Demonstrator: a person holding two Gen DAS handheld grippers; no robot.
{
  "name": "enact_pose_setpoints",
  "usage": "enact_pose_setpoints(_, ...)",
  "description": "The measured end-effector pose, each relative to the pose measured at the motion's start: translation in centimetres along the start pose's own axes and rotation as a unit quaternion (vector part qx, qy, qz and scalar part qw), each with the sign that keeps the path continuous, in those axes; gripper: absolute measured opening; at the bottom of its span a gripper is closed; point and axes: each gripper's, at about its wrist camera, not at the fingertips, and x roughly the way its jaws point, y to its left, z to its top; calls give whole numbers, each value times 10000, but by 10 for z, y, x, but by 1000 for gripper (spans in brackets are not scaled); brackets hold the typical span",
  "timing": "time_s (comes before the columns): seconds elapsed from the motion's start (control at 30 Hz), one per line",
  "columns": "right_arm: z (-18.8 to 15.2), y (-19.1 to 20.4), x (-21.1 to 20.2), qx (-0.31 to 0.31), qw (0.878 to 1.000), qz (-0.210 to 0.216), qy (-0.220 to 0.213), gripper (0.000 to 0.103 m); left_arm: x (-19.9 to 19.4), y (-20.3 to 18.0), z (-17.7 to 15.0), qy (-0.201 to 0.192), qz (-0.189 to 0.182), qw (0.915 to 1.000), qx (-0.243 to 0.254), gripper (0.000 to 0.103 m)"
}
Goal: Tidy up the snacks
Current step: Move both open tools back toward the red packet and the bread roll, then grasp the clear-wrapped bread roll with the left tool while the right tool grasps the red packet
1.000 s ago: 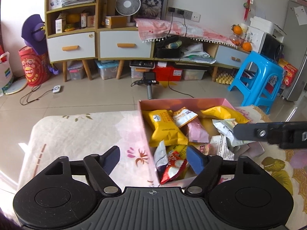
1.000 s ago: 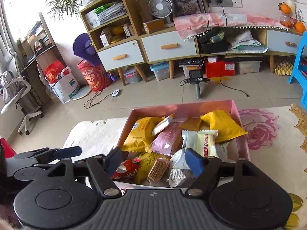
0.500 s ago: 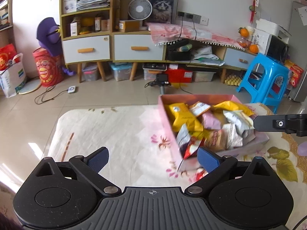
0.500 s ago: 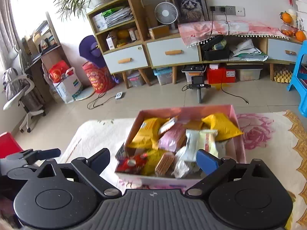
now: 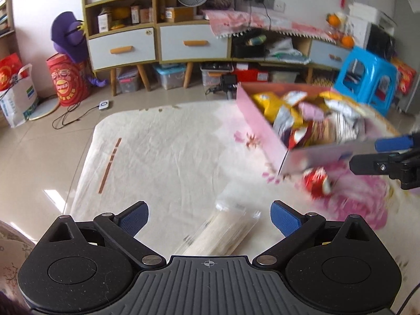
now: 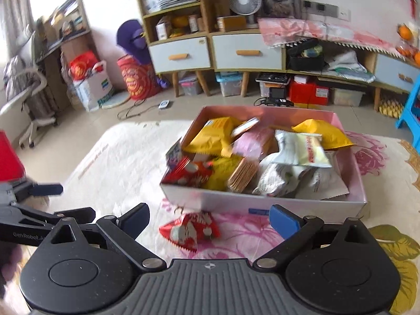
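A pink box (image 6: 262, 203) (image 5: 262, 136) heaped with snack packets stands on the floral tablecloth. Inside it lie yellow bags (image 6: 212, 136), a white bag (image 6: 302, 149) and a wafer stack (image 6: 242, 174). A red packet (image 6: 189, 229) (image 5: 316, 183) lies on the cloth outside the box's near wall. My right gripper (image 6: 210, 218) (image 5: 365, 153) is open just over that packet and touches nothing. My left gripper (image 5: 209, 216) (image 6: 71, 200) is open to the left of the box. A clear-wrapped biscuit pack (image 5: 225, 233) lies on the cloth below its fingers.
The tablecloth (image 5: 162, 157) stretches left of the box, with the table's rounded edge and tiled floor beyond. A blue stool (image 5: 365, 78) stands at the far right. Cabinets (image 6: 246, 52), a fan and storage bins line the back wall.
Both grippers have drawn back from the box and their jaws have widened. The red packet now lies on the cloth outside the box. The clear pack has come into view under the left gripper.
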Motion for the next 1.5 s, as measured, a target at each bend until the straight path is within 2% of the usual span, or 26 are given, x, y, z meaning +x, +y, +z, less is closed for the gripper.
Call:
enact_pose_setpoints(0.13, -11, 12, 10, -321, 9995, -41, 49, 91, 7, 9, -12, 89, -206, 9997, 82, 100)
enact_pose_setpoints(0.57, -28, 28, 42, -593, 9977, -126, 287, 90, 22, 17, -28, 266, -718, 9965, 344, 98)
enact_pose_setpoints(0.77, -32, 35, 49, -773, 9965, -176, 273, 86, 27, 14, -32, 426, -788, 9951, 424, 86)
enact_pose_setpoints(0.9, -35, 39, 52, -897, 9953, -126, 336, 78, 25, 15, -32, 398, -761, 9954, 430, 78)
enact_pose_setpoints(1.07, -35, 42, 52, -1036, 9939, -137, 341, 73, 23, 17, -32, 375, -728, 9959, 394, 66)
enact_pose_setpoints(1.27, -34, 41, 52, -992, 9943, -200, 331, 59, 21, 16, -30, 370, -737, 9960, 348, 42)
enact_pose_setpoints(1.33, -33, 40, 52, -1002, 9943, -180, 328, 40, 21, 14, -29, 375, -742, 9959, 343, 37)
enact_pose_setpoints(1.37, -32, 40, 53, -1009, 9942, -154, 341, 34, 21, 13, -29, 377, -749, 9958, 358, 34)
enact_pose_setpoints(1.4, -31, 40, 52, -1007, 9943, -98, 348, 30, 21, 12, -29, 379, -746, 9958, 371, 31)
enact_pose_setpoints(1.47, -30, 41, 51, -1026, 9941, -67, 333, 28, 20, 10, -28, 383, -709, 9960, 383, 30)
enact_pose_setpoints(1.5, -30, 41, 50, -1045, 9940, -44, 320, 22, 20, 9, -28, 389, -692, 9961, 377, 29)
